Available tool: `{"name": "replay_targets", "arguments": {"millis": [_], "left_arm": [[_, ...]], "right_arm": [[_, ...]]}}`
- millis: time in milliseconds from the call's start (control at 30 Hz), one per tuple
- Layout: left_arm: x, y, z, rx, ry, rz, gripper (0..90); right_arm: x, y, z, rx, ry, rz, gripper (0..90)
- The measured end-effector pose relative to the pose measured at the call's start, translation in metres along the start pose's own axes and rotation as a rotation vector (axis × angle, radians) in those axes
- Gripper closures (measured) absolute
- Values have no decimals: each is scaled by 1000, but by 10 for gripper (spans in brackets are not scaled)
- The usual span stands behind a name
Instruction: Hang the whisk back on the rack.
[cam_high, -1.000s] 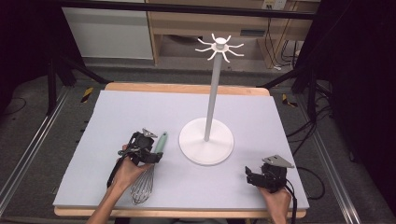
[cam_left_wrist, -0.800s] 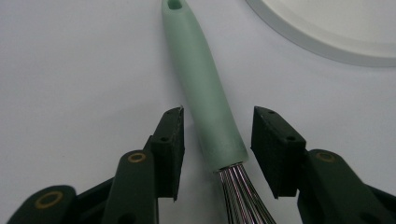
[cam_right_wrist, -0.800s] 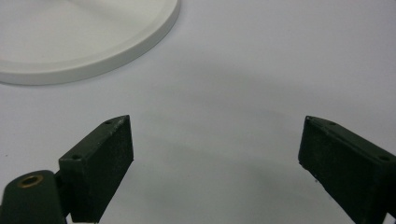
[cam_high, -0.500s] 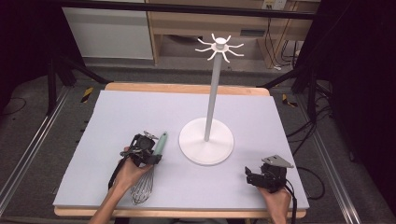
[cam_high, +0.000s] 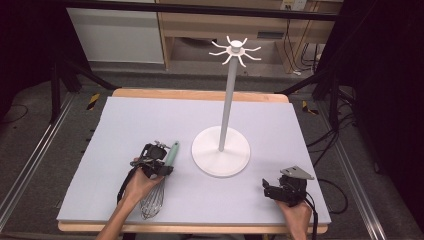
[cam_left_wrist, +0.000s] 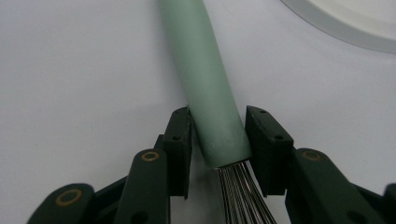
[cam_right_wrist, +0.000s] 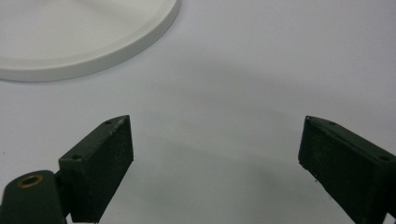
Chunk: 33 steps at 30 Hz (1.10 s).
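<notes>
Grey matting bears a white hook stand; just left of its base, the left gripper has been closing on the whisk handle near the wires for a lift, while the right gripper waits wide, empty.

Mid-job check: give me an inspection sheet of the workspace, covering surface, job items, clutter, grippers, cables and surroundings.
Surface: pale grey mat on a wooden table.
Job's things: wire whisk with a mint-green handle lying flat, wires toward the person; white hook stand upright on its round base, hooks bare.
Clutter: nothing seen.
Grippers: left gripper has just been closing, jaws on either side of the handle's lower end, pads at or nearly on it; right gripper open over bare mat, near the table's front right corner.
Cables: one trails from each gripper; more lie on the floor at right.
Surroundings: dark floor, metal rails, wooden shelving behind.
</notes>
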<state>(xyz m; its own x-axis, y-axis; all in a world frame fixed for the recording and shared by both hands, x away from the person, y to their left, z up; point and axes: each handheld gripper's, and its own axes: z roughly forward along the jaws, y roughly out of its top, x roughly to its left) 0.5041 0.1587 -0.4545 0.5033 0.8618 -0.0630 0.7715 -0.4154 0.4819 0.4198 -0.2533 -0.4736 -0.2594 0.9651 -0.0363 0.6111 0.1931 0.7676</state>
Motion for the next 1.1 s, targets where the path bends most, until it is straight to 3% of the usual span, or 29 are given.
{"name": "replay_targets", "arguments": {"millis": [300,667,1033,1100], "left_arm": [[1,1,0,5,1,-37,637],[2,-2,-7,-3,-8,4,653],[6,-7,-19,-39,-31,12,663],[7,-7,-21,-45,-55,7,679]], "right_arm": [[0,0,0,0,1,-2,107],[-1,0,0,-2,2,1,107],[-1,0,1,1,1,2,106],[-1,0,1,1,0,2,107]]}}
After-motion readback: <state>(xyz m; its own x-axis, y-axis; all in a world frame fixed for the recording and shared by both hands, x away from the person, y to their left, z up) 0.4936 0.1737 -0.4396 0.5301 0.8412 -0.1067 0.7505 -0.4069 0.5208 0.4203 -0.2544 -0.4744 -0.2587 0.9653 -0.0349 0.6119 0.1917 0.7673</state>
